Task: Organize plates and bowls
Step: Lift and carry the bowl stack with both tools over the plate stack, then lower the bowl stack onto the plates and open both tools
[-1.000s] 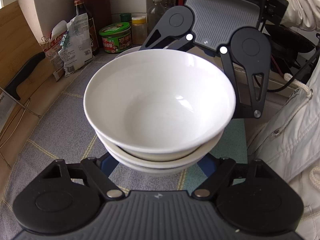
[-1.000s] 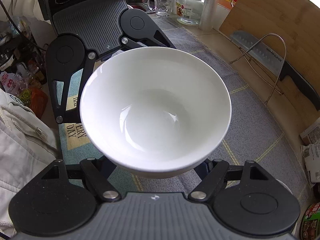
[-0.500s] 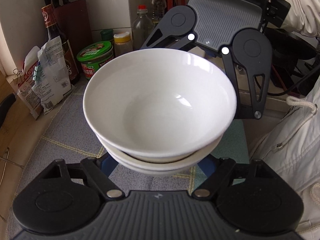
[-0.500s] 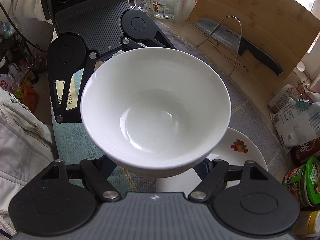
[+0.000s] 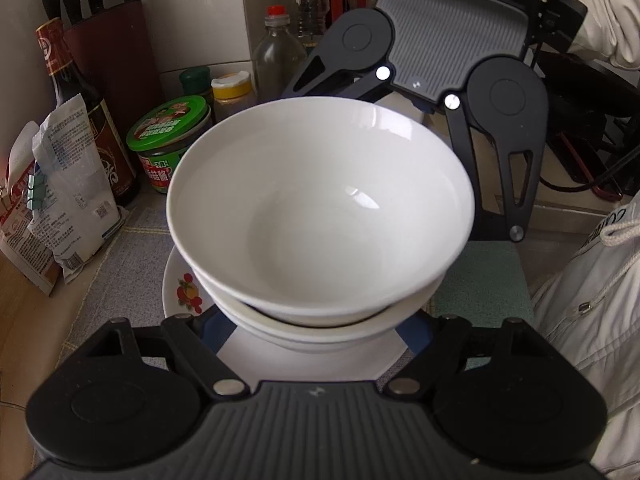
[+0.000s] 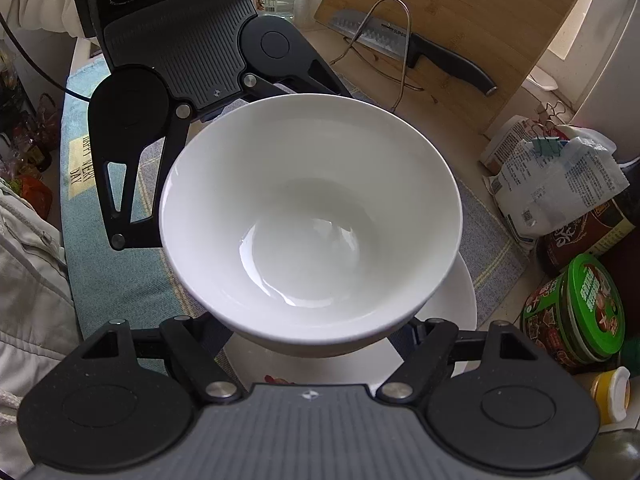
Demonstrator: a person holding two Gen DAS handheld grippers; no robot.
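A stack of nested white bowls is held between my two grippers, which face each other. My left gripper grips the stack from one side and my right gripper from the opposite side; each one's fingertips are hidden under the bowls. The stack also shows in the right wrist view. Below it lies a white plate with a fruit print, seen in the right wrist view too. The bowls hang just above the plate; I cannot tell whether they touch it.
A green-lidded jar, sauce bottle, paper packets, knife block and bottles crowd the counter's back. A cutting board with a knife and wire rack stands opposite. A grey mat covers the counter.
Both grippers have carried the bowl stack sideways along the counter, toward the jar and bottles. The fruit-print plate has come into view directly beneath the stack.
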